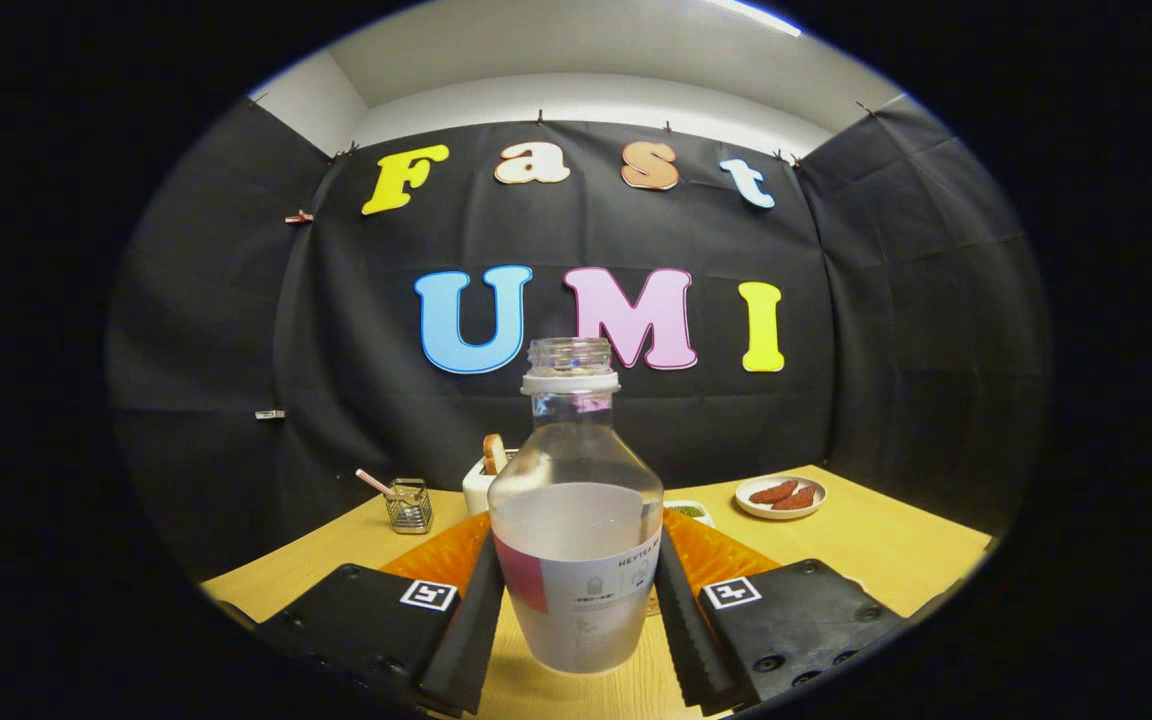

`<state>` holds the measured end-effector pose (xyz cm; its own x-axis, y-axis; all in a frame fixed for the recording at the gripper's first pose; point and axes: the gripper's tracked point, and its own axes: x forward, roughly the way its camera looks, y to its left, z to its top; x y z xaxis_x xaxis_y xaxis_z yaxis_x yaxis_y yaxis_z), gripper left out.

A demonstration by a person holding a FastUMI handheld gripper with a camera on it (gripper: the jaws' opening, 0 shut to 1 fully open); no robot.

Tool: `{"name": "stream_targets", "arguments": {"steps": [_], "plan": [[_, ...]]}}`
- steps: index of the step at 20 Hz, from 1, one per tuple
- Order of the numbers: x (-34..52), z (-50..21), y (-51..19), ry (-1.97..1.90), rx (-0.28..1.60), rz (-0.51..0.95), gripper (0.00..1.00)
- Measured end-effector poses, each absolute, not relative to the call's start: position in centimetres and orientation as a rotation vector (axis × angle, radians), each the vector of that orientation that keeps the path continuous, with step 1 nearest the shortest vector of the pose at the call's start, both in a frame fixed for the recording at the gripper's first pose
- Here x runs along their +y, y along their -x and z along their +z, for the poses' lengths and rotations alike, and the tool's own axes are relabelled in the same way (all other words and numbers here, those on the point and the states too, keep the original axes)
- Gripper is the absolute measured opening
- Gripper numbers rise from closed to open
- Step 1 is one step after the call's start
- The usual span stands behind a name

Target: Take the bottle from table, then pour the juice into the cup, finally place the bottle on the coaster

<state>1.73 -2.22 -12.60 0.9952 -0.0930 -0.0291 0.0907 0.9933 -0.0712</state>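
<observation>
A clear, uncapped bottle [576, 470] stands upright between my fingers, a little over half full of pale juice, with a white label around its lower part. My gripper [576, 575] is shut on it, one finger pressing each side of the labelled body. The wooden table [896, 550] shows right under the bottle's base, and I cannot tell whether the base touches it. Beyond the bottle, slightly left, a white cup [477, 486] pokes out with something tan in it, its right side hidden by the bottle.
A small wire-mesh holder [408, 505] with a pink straw stands beyond the left finger. A white plate [781, 497] with reddish pieces sits at the far right of the table. A dish with something green [688, 512] peeks out behind the bottle's right shoulder.
</observation>
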Motion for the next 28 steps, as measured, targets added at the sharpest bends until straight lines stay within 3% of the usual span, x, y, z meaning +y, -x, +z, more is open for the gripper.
{"name": "stream_targets", "arguments": {"steps": [8,14,28], "plan": [[-4.1,-10.7,-0.7,0.035,0.043,-0.16,0.74],[-3.7,-12.1,-1.1,-0.057,0.117,-0.106,0.74],[-10.3,-16.9,-1.0,-0.81,0.117,-0.216,0.74]]}}
